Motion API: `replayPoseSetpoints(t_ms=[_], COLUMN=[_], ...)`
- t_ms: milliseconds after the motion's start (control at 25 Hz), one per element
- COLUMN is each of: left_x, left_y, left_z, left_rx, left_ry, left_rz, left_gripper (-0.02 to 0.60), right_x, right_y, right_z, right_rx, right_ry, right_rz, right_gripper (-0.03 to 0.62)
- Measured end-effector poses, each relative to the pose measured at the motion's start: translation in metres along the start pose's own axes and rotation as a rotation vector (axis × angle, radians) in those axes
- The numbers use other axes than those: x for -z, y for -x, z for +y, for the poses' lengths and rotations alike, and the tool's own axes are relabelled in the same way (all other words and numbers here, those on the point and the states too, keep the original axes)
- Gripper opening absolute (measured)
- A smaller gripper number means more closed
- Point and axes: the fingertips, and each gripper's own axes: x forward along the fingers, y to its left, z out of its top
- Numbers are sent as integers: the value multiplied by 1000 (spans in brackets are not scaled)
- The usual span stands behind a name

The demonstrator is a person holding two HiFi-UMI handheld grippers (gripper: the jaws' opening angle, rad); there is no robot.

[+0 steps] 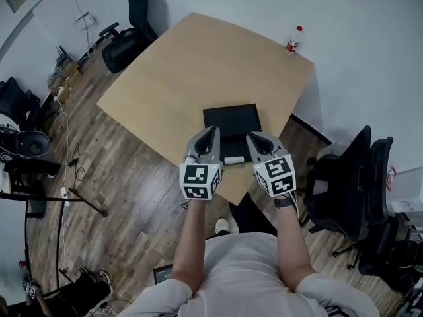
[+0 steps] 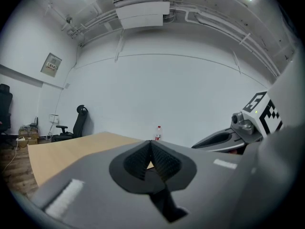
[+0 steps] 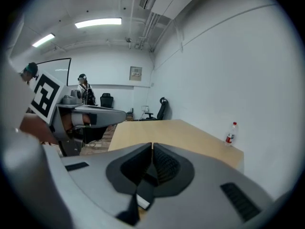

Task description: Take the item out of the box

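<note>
Table (image 1: 198, 65) | box (image 1: 231, 116) at near edge | bottle (image 1: 293, 39) at far corner | left gripper (image 1: 214, 131), right gripper (image 1: 252, 137) closed, empty

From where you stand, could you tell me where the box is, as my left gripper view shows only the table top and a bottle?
Observer: The black box lies near the closest edge of the table, by the tips of the left gripper and the right gripper.
Operator: Thank you. Is the right gripper holding anything?
Observer: No, its own view shows the jaws shut and empty.
Operator: What stands on my right?
Observer: Two black office chairs, beside the table's near corner.
</note>
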Motion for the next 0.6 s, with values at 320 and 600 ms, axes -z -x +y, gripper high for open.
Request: replayPoseSetpoints(t_ms=[320, 600], left_x=[22, 39], left_y=[-18, -30], left_z=[19, 32], left_rx=[-17, 3], left_ry=[5, -8], left_rz=[67, 80], left_gripper=[6, 6], right_x=[66, 126], right_y=[-27, -60], right_z=[11, 14], right_rx=[-350, -507], right_ry=[147, 277], right_rz=[229, 399], right_gripper=[15, 15])
